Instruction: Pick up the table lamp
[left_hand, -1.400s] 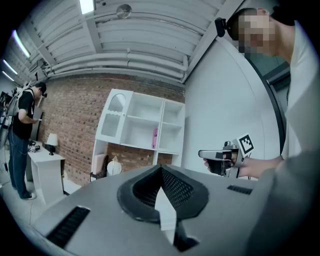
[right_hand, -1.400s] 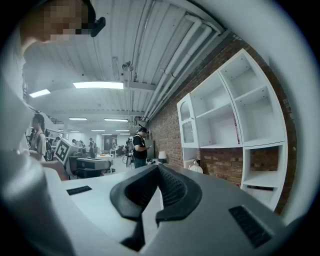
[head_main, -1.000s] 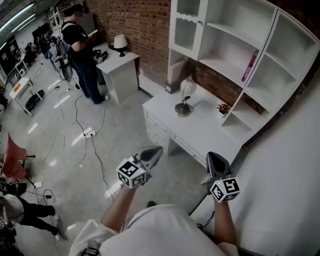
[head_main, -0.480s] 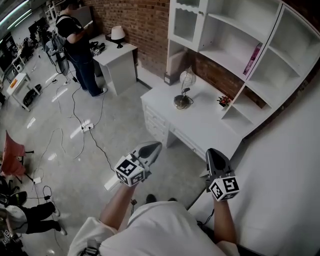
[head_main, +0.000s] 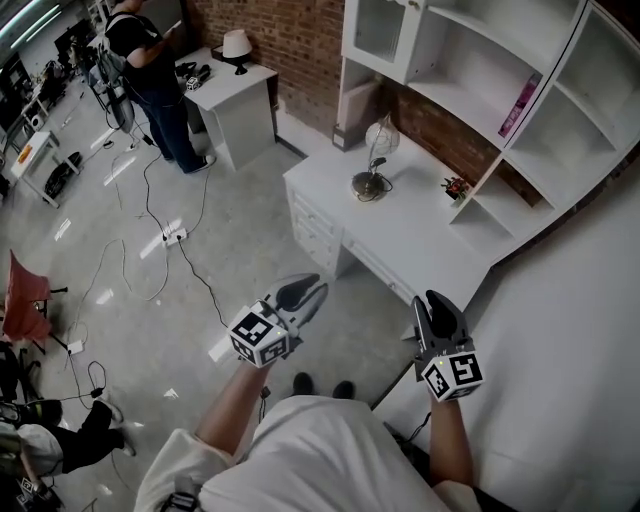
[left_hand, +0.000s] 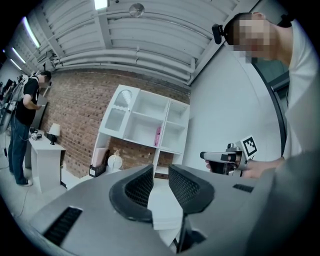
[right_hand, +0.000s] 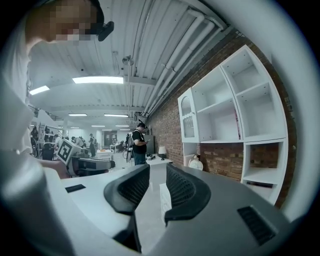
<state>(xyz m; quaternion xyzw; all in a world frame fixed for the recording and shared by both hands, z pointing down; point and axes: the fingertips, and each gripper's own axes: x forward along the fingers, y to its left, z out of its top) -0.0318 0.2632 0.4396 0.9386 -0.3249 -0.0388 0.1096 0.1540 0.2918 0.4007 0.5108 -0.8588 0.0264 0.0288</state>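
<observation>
The table lamp (head_main: 372, 165), a clear glass globe on a round metal base, stands at the back of the white desk (head_main: 420, 250), far ahead of both grippers. It shows small in the left gripper view (left_hand: 115, 161) and the right gripper view (right_hand: 195, 162). My left gripper (head_main: 308, 290) hangs over the floor short of the desk, its jaws opening with nothing between them (left_hand: 160, 172). My right gripper (head_main: 433, 300) is near the desk's front right corner, jaws also opening and empty (right_hand: 157, 172).
A white shelf unit (head_main: 480, 90) rises behind the desk against a brick wall. A small white table (head_main: 235, 95) at the upper left carries a second lamp with a white shade (head_main: 237, 45); a person (head_main: 145, 70) stands beside it. Cables (head_main: 180, 250) trail over the floor.
Both grippers' jaws have parted from shut. The left gripper has sunk a little. The desk and lamp sit slightly higher and further right in the head view.
</observation>
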